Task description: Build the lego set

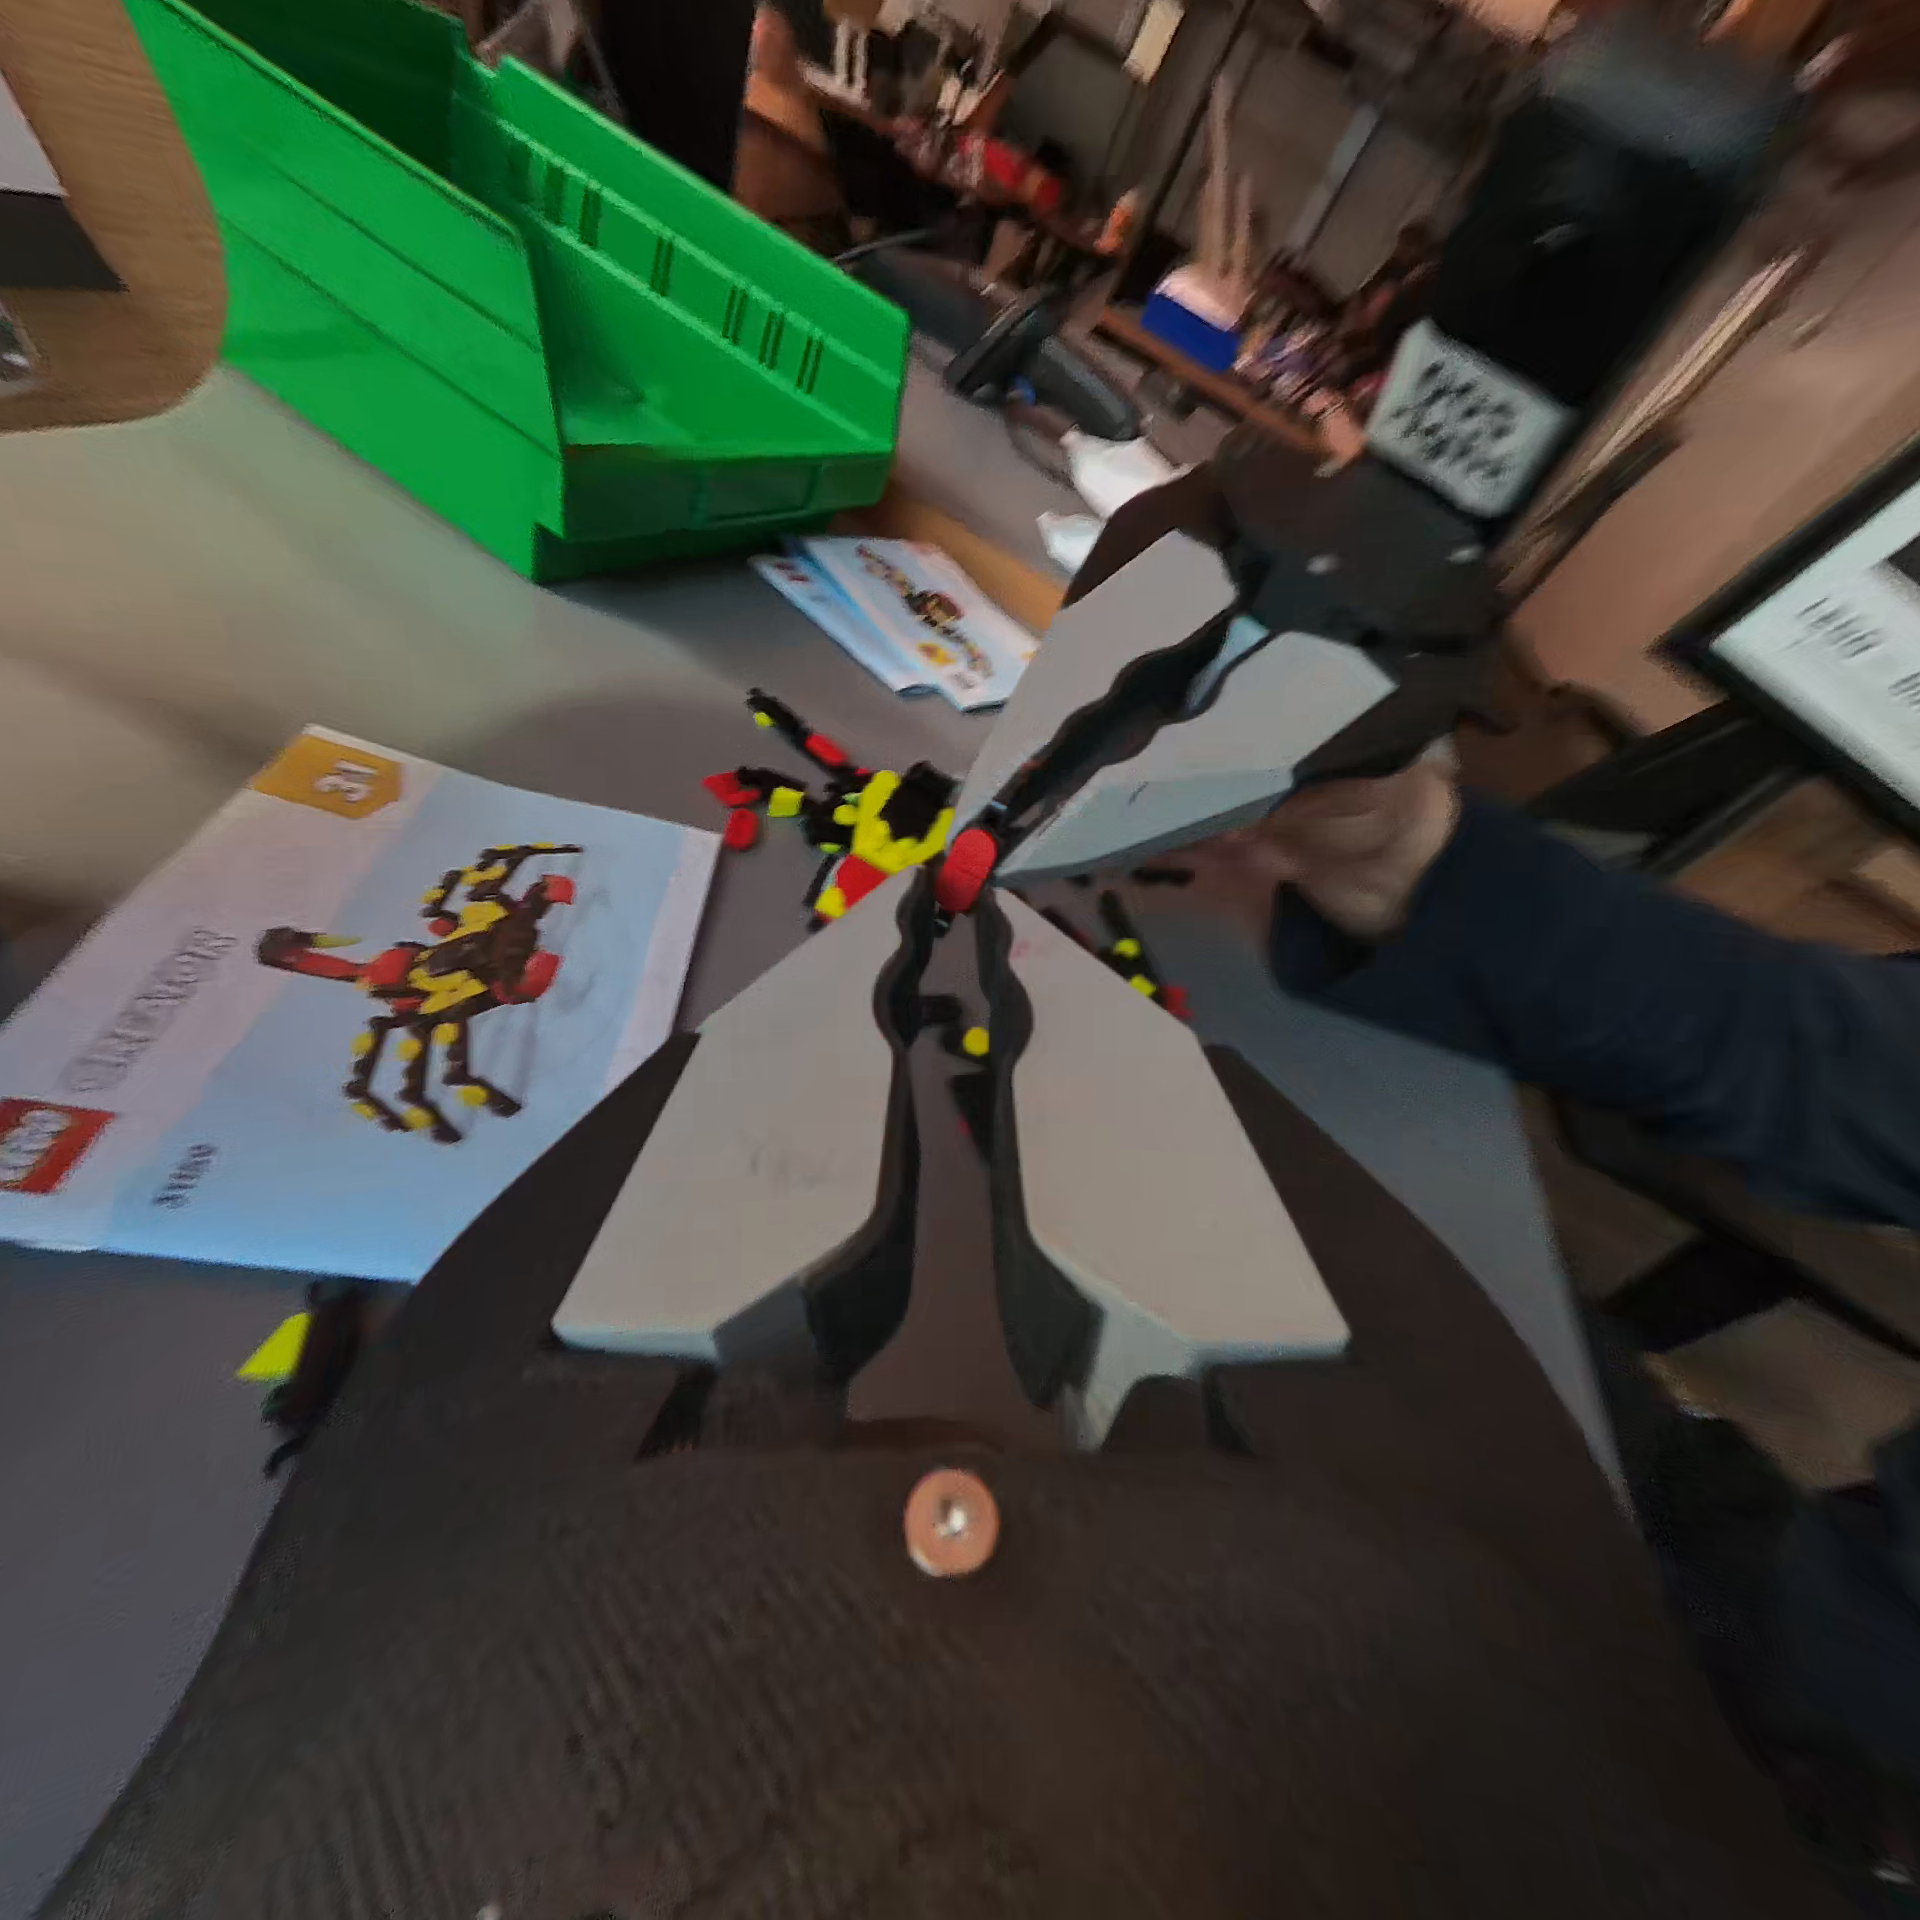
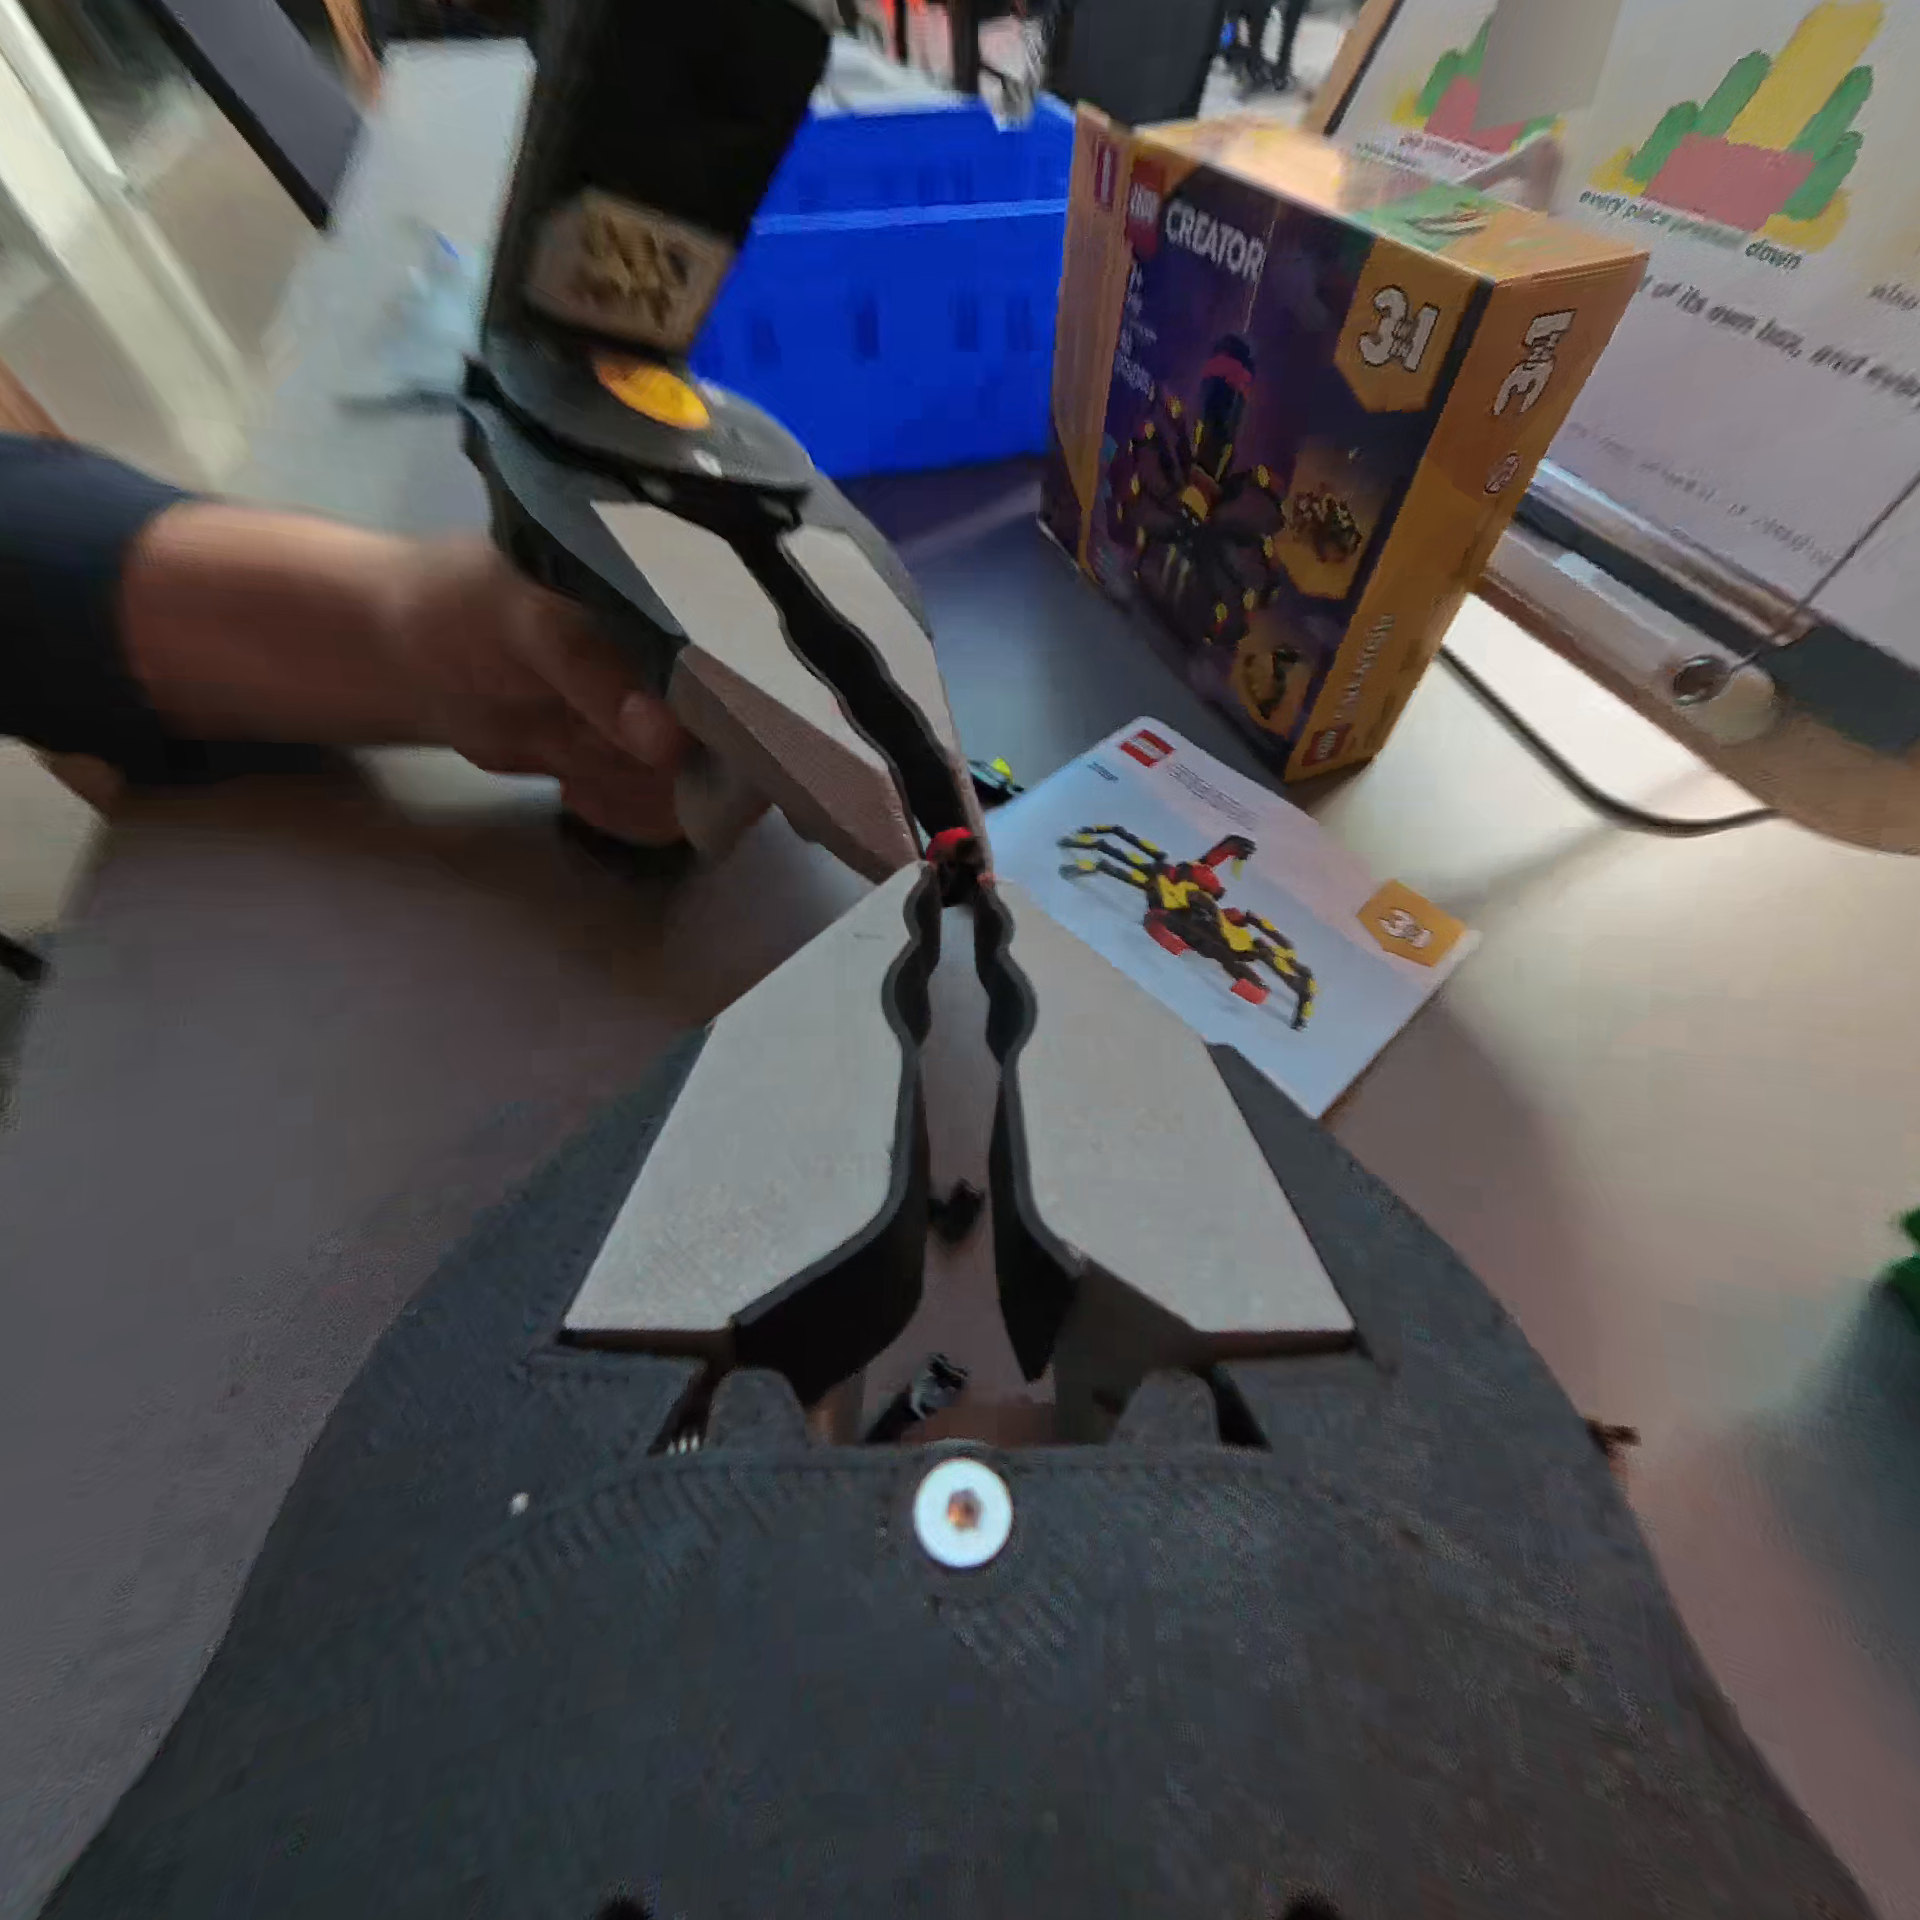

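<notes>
Grey tabletop: two tongs, left tongs and right tongs, both clamp one red piece.

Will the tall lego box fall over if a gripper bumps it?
Probably, yes. The lego box stands upright on a narrow end, taller than its footprint, so a nudge near the top could tip it. It is cardboard and its contents are hidden, so it may be light and slide on the smooth table.

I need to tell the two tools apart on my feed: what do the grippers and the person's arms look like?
Both grippers look alike: the left gripper and right gripper have flat grey wedge fingers edged with wavy black pads on a black ribbed printed body with a round metal screw. Each carries a square black-and-white patterned marker. The person wears dark navy sleeves.
</notes>
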Action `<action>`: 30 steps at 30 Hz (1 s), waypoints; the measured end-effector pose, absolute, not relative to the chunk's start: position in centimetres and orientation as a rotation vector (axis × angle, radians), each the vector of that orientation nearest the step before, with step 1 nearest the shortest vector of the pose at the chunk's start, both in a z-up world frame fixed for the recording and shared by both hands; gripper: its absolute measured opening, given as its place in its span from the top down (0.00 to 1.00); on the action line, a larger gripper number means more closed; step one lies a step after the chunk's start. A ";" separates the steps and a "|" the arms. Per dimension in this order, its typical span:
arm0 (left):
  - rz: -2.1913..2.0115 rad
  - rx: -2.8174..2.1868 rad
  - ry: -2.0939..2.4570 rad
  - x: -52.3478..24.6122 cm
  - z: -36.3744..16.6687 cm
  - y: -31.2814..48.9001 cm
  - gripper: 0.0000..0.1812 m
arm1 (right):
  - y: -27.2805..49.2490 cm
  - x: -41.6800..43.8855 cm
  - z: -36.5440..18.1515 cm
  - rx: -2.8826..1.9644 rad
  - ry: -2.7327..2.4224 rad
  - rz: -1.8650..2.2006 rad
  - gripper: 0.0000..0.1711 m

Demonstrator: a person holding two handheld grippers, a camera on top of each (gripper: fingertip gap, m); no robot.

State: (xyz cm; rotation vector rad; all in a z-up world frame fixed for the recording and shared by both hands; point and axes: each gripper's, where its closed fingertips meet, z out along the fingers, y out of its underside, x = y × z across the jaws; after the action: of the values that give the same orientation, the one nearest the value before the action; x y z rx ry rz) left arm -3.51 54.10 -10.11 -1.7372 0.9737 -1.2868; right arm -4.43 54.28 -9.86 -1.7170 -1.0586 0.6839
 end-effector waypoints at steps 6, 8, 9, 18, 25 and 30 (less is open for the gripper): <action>-1.003 -1.604 1.120 -3.0 -9.3 53.0 0.97 | 54.9 -5.3 -12.1 -1.650 -1.224 0.242 1.00; -1.082 -1.629 1.069 -3.2 -9.1 53.2 0.97 | 54.9 -5.3 -11.9 -1.652 -1.181 0.314 1.00; -1.129 -1.639 1.038 -3.3 -9.1 53.5 0.97 | 54.7 -5.3 -12.1 -1.675 -1.169 0.390 1.00; -1.640 -1.650 0.806 -3.3 -8.1 53.5 0.97 | 55.0 -3.8 -8.9 -1.596 -0.984 0.605 0.99; -1.646 -1.602 0.802 -3.6 -7.6 53.6 0.98 | 54.5 -4.4 -8.6 -1.552 -0.970 0.676 1.00; -1.663 -1.593 0.775 -3.8 -7.4 53.9 0.97 | 54.8 -4.0 -8.1 -1.521 -0.941 0.664 0.97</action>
State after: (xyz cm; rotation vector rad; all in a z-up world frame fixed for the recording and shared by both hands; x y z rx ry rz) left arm -3.76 53.91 -7.40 -1.5930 0.7749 -1.6626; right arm -3.95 54.83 -8.11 -1.5206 -0.9405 0.6644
